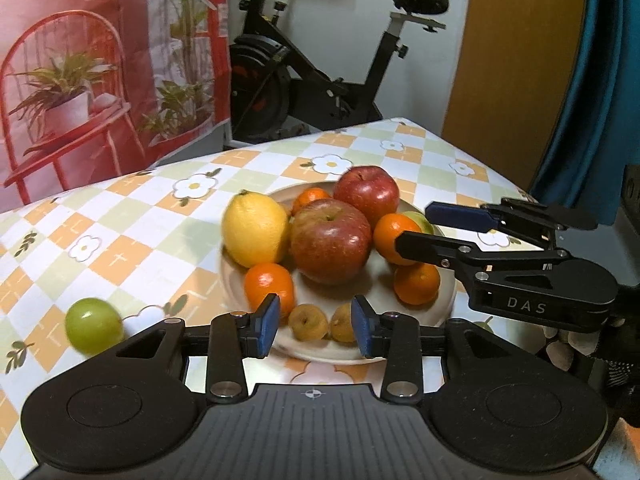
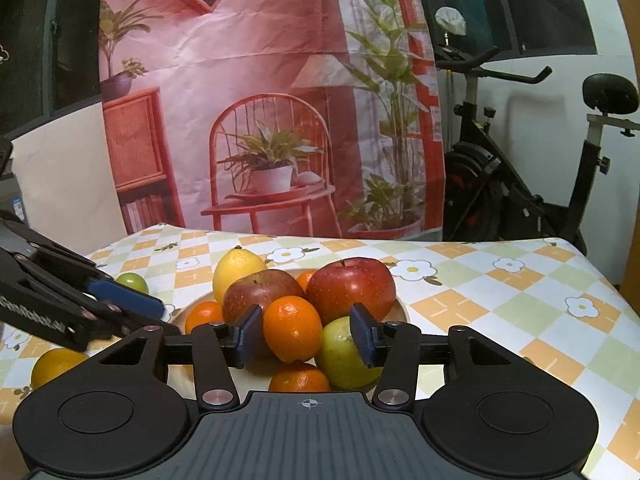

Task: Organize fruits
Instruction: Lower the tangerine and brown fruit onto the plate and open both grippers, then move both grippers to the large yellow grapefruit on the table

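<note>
Fruit is heaped on a plate (image 1: 440,312); left gripper (image 1: 316,330) and right gripper (image 2: 306,336) are held part-open, gripping nothing.

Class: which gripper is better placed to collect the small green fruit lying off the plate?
Left gripper: the small green fruit lies just beside it, while the right gripper faces the plate.
</note>
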A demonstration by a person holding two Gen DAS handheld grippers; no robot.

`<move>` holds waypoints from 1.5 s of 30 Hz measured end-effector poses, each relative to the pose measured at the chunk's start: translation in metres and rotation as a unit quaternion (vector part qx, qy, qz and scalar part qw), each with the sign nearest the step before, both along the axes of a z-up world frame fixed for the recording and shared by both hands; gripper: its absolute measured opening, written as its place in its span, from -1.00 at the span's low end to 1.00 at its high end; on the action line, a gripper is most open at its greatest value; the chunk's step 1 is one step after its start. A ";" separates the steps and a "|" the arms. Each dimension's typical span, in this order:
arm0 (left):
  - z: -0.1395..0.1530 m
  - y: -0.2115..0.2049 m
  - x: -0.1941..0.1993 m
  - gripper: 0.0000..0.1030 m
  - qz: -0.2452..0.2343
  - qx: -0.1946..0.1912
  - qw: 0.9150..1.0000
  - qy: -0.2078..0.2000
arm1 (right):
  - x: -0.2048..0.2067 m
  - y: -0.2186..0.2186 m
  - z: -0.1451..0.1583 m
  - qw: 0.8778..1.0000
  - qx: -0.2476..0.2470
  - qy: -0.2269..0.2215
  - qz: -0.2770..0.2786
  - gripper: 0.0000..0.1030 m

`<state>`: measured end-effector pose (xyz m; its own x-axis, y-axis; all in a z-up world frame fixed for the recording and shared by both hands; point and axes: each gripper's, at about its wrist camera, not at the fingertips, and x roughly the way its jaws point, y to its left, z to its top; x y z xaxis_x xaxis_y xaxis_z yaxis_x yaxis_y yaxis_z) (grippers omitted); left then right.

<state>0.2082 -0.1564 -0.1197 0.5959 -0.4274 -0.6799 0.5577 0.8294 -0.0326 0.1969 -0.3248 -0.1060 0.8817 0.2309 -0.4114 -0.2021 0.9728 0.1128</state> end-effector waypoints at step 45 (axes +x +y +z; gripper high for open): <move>0.004 0.133 -0.039 -0.19 0.098 -0.101 0.990 0.030 | -0.052 0.160 0.000 0.986 -0.053 0.084 0.135 0.24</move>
<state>0.1695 -0.0238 -0.1156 0.6421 -0.4379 -0.6293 0.3785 0.8949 -0.2365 0.1453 -0.1645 -0.1060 0.7111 0.3951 -0.5815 -0.4424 0.8943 0.0667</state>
